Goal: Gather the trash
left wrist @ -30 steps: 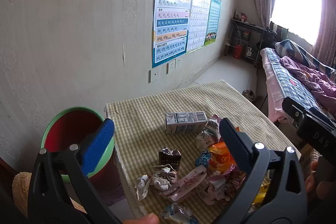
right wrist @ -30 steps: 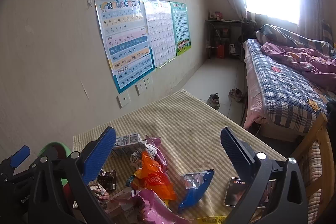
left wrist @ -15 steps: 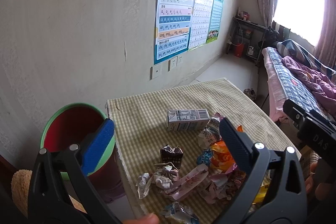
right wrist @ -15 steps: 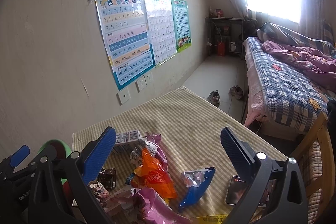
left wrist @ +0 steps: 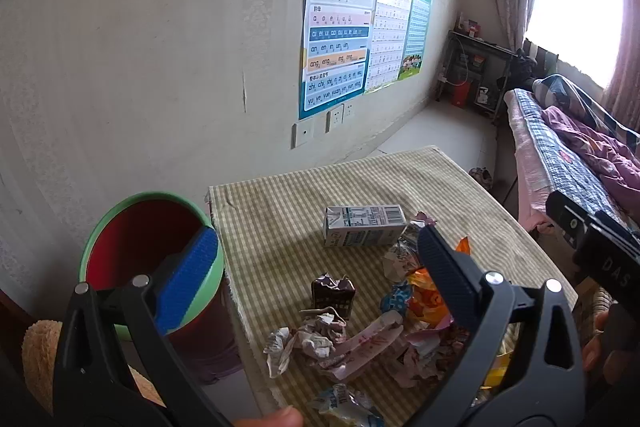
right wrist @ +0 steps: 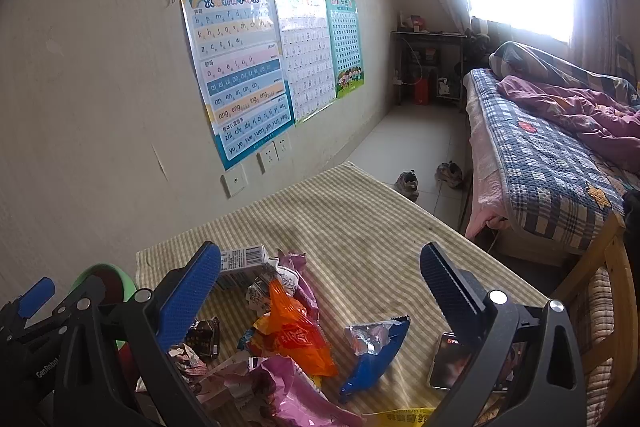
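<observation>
Trash lies on a table with a checked cloth: a milk carton on its side, a small brown carton, crumpled paper wrappers, an orange wrapper, a pink bag and a blue wrapper. A red bin with a green rim stands left of the table. My left gripper is open and empty above the near trash. My right gripper is open and empty over the wrappers. The left gripper also shows in the right wrist view.
A phone lies on the table's near right. A bed with quilts stands to the right, shoes on the floor beyond the table. Posters hang on the wall behind. A wooden chair is at far right.
Both grippers have drifted slightly, so the table and trash sit a little lower and closer in view. Both stay open and empty; no trash has moved.
</observation>
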Demonstrator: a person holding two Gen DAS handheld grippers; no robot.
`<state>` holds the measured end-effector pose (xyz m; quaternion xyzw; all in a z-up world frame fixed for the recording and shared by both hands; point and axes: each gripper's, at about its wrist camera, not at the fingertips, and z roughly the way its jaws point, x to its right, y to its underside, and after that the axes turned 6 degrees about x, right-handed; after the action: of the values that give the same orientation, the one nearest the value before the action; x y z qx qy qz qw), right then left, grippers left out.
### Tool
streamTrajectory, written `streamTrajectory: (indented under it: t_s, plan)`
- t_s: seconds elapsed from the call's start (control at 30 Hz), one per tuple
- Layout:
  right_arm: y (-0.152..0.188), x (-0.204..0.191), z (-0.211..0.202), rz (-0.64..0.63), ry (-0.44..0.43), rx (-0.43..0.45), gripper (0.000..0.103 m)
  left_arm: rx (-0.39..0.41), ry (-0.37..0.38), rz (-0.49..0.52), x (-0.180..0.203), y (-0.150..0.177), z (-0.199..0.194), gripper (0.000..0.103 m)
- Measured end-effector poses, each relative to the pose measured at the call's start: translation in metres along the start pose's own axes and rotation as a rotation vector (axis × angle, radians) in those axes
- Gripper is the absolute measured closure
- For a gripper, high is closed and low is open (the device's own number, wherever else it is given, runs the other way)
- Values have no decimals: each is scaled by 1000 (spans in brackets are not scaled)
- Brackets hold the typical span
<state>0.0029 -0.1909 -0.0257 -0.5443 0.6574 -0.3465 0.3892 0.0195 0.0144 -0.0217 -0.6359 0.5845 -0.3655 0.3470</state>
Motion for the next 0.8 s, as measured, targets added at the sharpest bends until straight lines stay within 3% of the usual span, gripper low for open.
streamTrajectory:
  t_s: [0.8]
  plan:
    - [4, 3, 0, -2, 1, -13, 7, -7, -13, 4, -4, 3, 1, 5]
